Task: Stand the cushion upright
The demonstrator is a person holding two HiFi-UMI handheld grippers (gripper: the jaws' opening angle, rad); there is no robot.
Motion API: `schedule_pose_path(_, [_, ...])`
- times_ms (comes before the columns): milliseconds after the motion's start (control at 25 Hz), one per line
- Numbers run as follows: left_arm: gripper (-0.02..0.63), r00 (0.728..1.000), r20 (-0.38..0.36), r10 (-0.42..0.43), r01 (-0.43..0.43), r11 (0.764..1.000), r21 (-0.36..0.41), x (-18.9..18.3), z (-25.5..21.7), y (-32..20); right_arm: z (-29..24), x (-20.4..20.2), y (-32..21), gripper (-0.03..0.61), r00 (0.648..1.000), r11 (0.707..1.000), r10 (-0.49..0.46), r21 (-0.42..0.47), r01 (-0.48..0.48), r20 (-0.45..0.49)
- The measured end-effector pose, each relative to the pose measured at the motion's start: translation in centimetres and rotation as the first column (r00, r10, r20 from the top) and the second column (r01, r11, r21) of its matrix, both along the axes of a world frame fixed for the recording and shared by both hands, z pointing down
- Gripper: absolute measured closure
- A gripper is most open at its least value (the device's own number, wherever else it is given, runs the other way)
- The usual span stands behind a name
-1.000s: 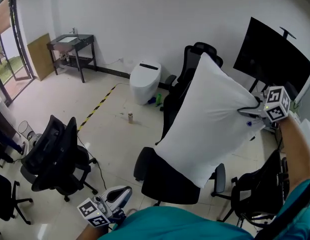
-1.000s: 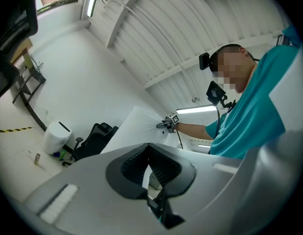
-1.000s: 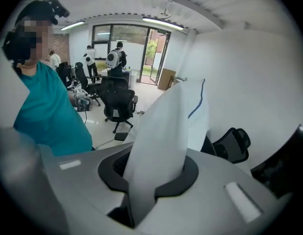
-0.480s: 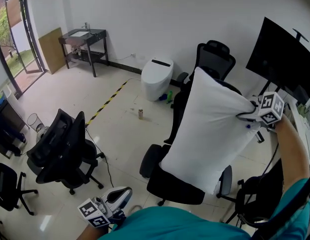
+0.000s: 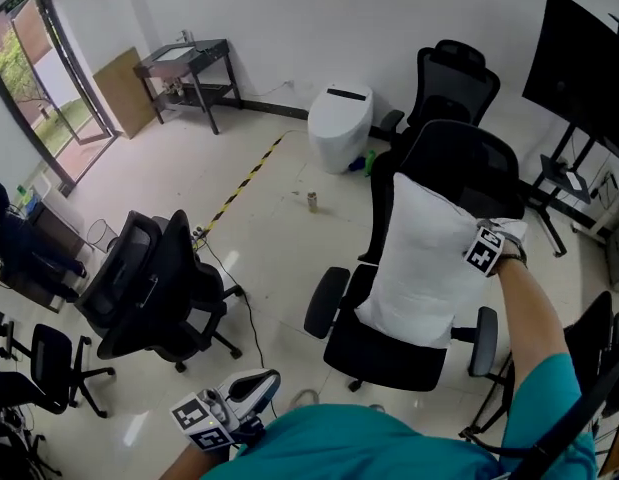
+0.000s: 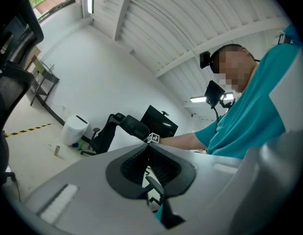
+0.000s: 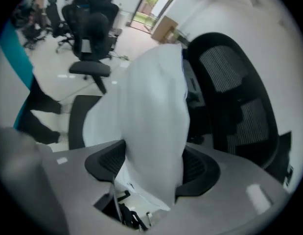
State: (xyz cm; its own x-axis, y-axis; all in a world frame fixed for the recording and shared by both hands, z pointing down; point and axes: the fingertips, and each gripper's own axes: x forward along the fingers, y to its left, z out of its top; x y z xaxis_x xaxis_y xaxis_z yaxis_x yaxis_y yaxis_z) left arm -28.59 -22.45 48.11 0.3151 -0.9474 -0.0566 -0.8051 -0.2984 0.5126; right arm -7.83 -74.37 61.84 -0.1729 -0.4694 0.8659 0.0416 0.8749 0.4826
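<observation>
The white cushion (image 5: 424, 258) stands on end on the seat of a black office chair (image 5: 389, 356) and leans on its mesh backrest (image 5: 459, 158). My right gripper (image 5: 472, 243) is at the cushion's top right corner, pointing steeply down. In the right gripper view its jaws are opening, and the cushion (image 7: 151, 106) still runs between them without a pinch in the fabric. My left gripper (image 5: 264, 380) stays low at the bottom left, far from the cushion. In the left gripper view its jaws meet at the tips, and the left gripper (image 6: 149, 148) holds nothing.
A second black chair (image 5: 149, 288) stands to the left, a third (image 5: 459, 73) behind the cushion's chair. A white toilet-like unit (image 5: 339, 128), a small bottle (image 5: 311, 201) and striped floor tape (image 5: 244, 183) lie beyond. A dark screen (image 5: 589, 58) is at the right.
My right gripper has come down with the cushion, from held in the air to resting on the chair seat against the backrest. The left gripper has stayed put.
</observation>
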Motion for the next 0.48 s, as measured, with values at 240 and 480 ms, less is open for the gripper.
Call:
schedule_pose_path(240, [0.602, 0.999, 0.03, 0.011, -0.011, 1.0, 0.005, -0.7, 0.0, -0.7, -0.7, -0.5, -0.8, 0.228, 0.979, 0.992, 0.082, 0.076, -0.098, 0.186])
schedule_pose_path(480, [0.603, 0.998, 0.023, 0.062, -0.063, 0.996, 0.059, -2.3, -1.2, -2.5, -6.8, 1.4, 3.4, 0.173, 0.904, 0.992, 0.128, -0.037, -0.124, 0.409])
